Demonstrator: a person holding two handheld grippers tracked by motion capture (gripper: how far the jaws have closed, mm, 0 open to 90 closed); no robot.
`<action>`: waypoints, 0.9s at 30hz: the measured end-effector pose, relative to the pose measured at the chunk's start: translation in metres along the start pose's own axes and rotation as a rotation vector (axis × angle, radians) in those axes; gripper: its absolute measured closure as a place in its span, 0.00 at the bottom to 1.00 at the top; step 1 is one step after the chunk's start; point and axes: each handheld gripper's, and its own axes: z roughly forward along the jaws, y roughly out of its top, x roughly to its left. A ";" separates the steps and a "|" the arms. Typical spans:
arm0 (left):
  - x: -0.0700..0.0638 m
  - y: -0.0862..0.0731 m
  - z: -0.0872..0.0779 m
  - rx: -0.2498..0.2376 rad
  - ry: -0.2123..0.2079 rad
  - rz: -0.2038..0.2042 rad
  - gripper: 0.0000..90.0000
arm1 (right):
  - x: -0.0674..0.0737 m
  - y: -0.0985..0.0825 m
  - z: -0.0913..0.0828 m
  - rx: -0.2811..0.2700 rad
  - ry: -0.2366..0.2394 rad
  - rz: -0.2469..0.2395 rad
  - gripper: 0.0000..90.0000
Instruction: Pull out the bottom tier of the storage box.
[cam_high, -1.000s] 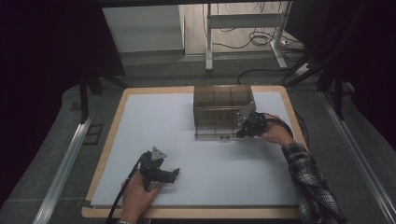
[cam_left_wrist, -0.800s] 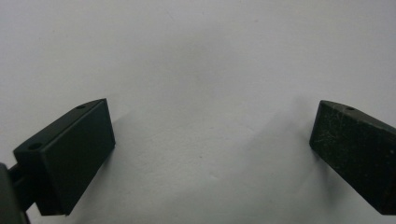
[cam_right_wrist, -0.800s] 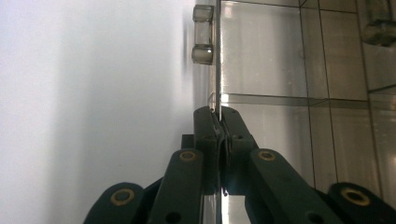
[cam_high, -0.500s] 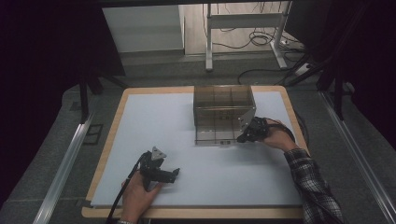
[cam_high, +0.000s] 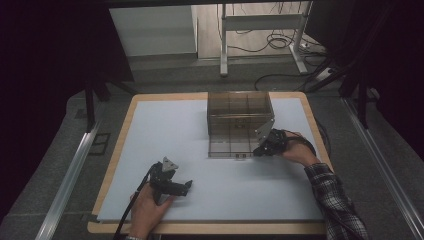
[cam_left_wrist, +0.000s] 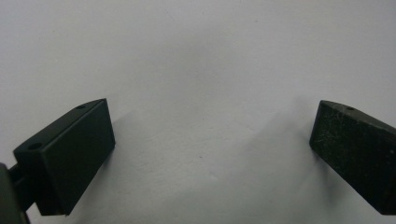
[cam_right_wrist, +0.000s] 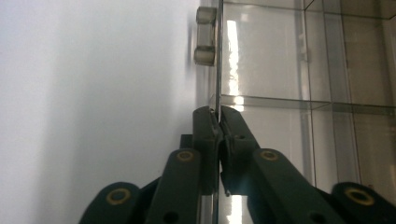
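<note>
A clear brown-tinted box (cam_high: 240, 112) with inner dividers stands at the back right of the white mat (cam_high: 165, 130). Its front door panel (cam_high: 230, 146) is swung down toward the mat, with a small handle (cam_high: 240, 156) at its near edge. My right gripper (cam_high: 260, 149) grips that panel's right edge. In the right gripper view the jaws (cam_right_wrist: 218, 112) pinch the thin clear panel (cam_right_wrist: 217, 70), the handle (cam_right_wrist: 205, 35) farther along; they have just eased open slightly, panel still between the pads. My left gripper (cam_high: 186, 188) rests open on the mat at front left, its jaws (cam_left_wrist: 212, 140) wide apart and empty.
The mat lies on a wooden board (cam_high: 125, 130). Metal rails (cam_high: 70, 175) run along both sides of it. Beyond the far edge are desk legs (cam_high: 223, 45) and floor cables (cam_high: 270, 42). Open mat lies between the two hands.
My right hand has drawn toward the near side and down, swinging the box's door panel lower toward the mat. My left hand has stayed where it was.
</note>
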 end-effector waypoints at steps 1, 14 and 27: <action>0.000 0.000 0.000 0.000 0.000 0.000 0.00 | 0.000 0.000 0.000 -0.006 0.005 0.000 0.91; 0.000 0.000 0.000 0.000 0.000 0.000 0.00 | 0.004 0.009 -0.005 -0.019 -0.024 0.009 0.83; 0.000 0.000 0.000 0.000 0.000 -0.001 0.00 | 0.011 0.013 -0.010 -0.054 -0.062 0.042 0.74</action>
